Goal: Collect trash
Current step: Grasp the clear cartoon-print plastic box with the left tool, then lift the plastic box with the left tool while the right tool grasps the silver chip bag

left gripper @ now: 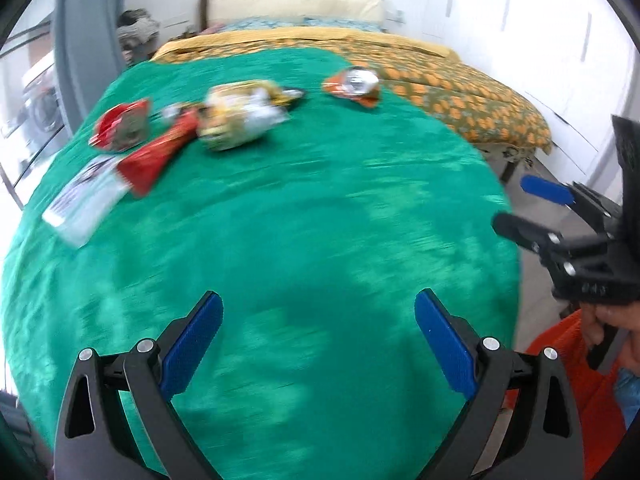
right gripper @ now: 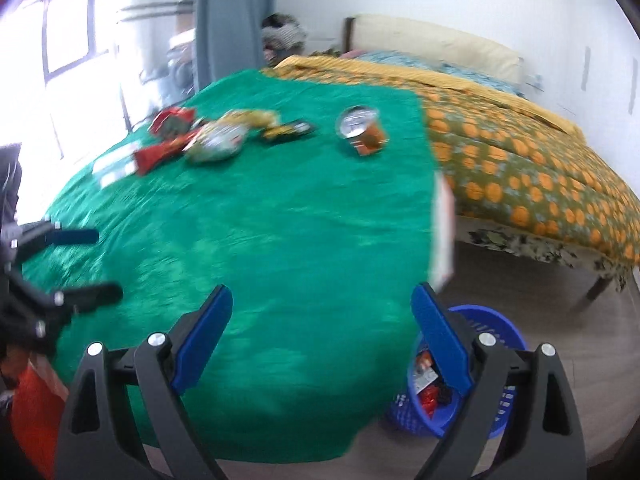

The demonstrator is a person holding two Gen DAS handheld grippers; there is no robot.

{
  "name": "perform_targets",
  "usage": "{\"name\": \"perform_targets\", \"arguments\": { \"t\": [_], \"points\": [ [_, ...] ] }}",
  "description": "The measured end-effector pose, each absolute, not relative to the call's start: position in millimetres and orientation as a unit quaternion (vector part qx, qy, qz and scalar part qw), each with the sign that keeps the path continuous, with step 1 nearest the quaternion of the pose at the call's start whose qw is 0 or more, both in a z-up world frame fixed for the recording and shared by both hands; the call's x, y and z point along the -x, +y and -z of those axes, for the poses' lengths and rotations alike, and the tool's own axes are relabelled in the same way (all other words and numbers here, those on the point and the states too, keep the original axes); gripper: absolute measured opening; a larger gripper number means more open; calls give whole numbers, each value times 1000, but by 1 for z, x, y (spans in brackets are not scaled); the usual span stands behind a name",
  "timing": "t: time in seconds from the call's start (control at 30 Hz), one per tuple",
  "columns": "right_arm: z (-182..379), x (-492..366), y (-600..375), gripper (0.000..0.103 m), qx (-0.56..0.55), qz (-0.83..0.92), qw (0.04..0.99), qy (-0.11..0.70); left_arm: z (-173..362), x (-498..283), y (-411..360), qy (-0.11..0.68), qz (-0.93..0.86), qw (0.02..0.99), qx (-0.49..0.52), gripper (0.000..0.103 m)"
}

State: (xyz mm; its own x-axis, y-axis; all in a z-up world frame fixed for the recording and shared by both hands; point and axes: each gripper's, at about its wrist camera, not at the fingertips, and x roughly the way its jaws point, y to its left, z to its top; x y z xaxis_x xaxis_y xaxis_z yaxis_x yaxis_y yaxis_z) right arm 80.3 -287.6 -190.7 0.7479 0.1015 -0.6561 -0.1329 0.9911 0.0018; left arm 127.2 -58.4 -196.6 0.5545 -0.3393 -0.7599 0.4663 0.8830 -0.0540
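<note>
Several pieces of trash lie at the far side of a green-covered table [left gripper: 320, 208]: a red wrapper [left gripper: 120, 126], a red and white packet [left gripper: 100, 184], a crumpled yellow and white bag [left gripper: 240, 116], a dark wrapper [left gripper: 290, 94] and an orange cup on its side [left gripper: 354, 84]. In the right wrist view I see the cup [right gripper: 362, 130], the bag [right gripper: 218, 140] and the red wrapper [right gripper: 172, 120]. My left gripper [left gripper: 319, 300] hangs open over the near cloth, holding nothing. My right gripper [right gripper: 322, 292] is open and empty over the table's right edge, well short of the trash.
A blue basket [right gripper: 496, 328] holding some wrappers stands on the floor below the table's right corner. Behind the table is a bed with an orange-patterned quilt [right gripper: 520, 168]. A curtain [right gripper: 232, 20] and window are at the left. A hand [left gripper: 612, 328] holds the right gripper [left gripper: 516, 205].
</note>
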Motion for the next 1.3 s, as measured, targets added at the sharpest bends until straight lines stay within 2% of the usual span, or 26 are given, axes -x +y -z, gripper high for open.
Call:
{"name": "perform_targets", "arguments": {
  "t": [0.3,0.6,0.7,1.1,1.17,1.2,1.23,1.3],
  "points": [
    [179,-119,-200,89,64,-110,920,370,202,-148,31,432,184,882,-45,95],
    [206,-171,-160,89,88,-148,898,404,188,-211,85,425,142,892,-55,97],
    [214,-182,-169,94,51,-159,884,437,187,-235,90,424,146,891,-76,97],
    [214,-181,-168,93,53,-151,888,430,199,-301,81,431,158,879,-127,97],
    [214,-180,-170,93,51,-151,889,430,196,-303,80,424,155,884,-125,90],
    [214,-180,-170,93,50,-150,889,430,194,-303,81,427,164,882,-115,70],
    [214,-180,-171,93,49,-149,889,430,194,-302,81,430,163,881,-110,66],
    [214,-181,-171,93,47,-148,889,430,192,-296,85,426,137,888,-104,66]
  ]
}}
